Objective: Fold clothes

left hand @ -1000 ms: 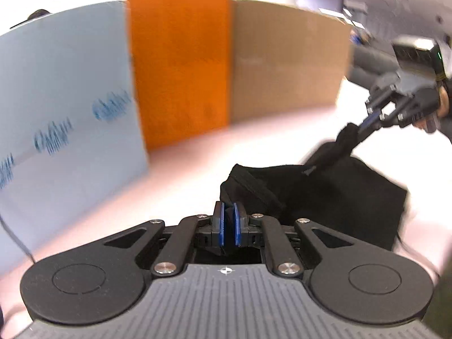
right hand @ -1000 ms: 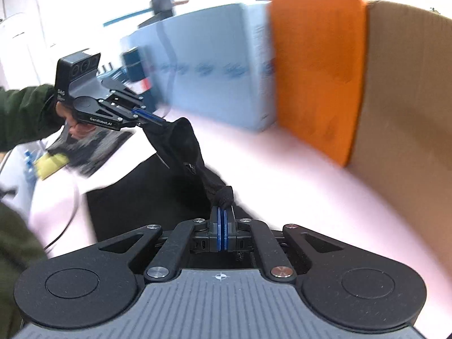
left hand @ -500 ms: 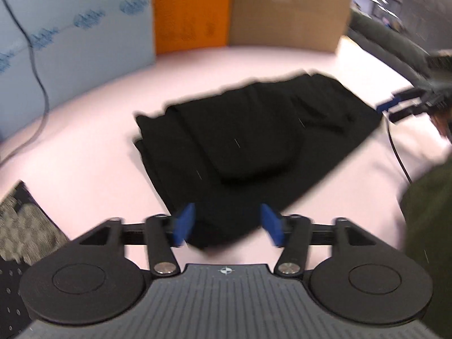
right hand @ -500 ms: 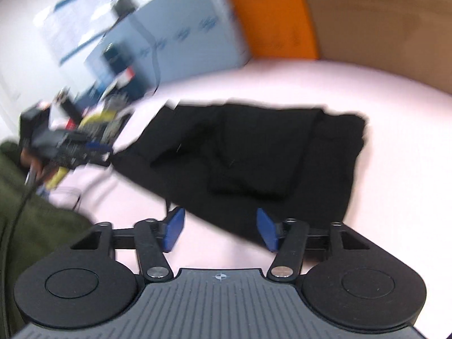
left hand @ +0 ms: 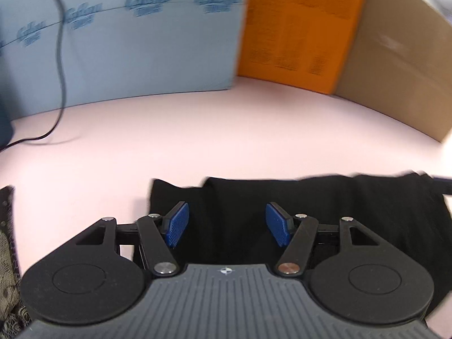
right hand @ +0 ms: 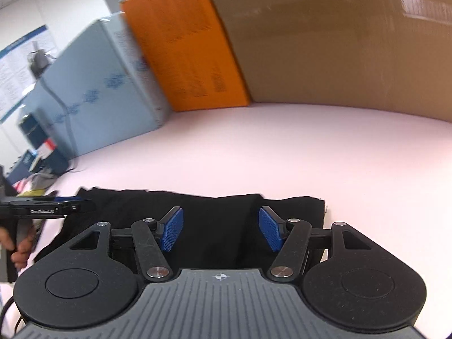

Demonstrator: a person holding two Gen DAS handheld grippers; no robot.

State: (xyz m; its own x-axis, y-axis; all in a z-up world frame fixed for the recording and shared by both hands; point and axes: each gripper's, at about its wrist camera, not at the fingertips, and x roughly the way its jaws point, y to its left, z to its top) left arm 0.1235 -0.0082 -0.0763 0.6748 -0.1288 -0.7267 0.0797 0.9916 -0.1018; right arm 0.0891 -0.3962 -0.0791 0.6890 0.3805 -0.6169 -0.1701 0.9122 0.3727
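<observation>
On the pink table [left hand: 214, 135] lies the black garment [left hand: 353, 206], spread low and mostly flat, with layers lapped over one another; a raised fold edge runs through its middle in both wrist views. It sits at the near part of the table, well apart from the boards at the back. It looks like soft, light knit or jersey, limp, so it will sag from any single pinch and drag its lower layers along if lifted carelessly. Dark cloth on cloth hides the layer edges, so picking one layer only will be hard to judge. The best holds seem to be the outer corners or hem, one at each end, so the cloth hangs evenly between two grips.

The left gripper [left hand: 224, 227] hovers over the garment's left part, its blue pads [left hand: 176, 227] set apart and closing slightly, with cloth below but nothing pinched. The right gripper [right hand: 220, 227] hangs over the right part, near the corner [right hand: 316, 206], jaws likewise parted and easing inward, holding nothing. In the right view the left gripper shows at the far left edge, held in a hand [right hand: 21, 251].

Behind stand a blue board [left hand: 127, 42], an orange board [left hand: 296, 28] and a cardboard sheet [left hand: 401, 65]. A cable [left hand: 60, 56] hangs across the blue one. A patterned cloth [left hand: 7, 276] shows at the left edge.
</observation>
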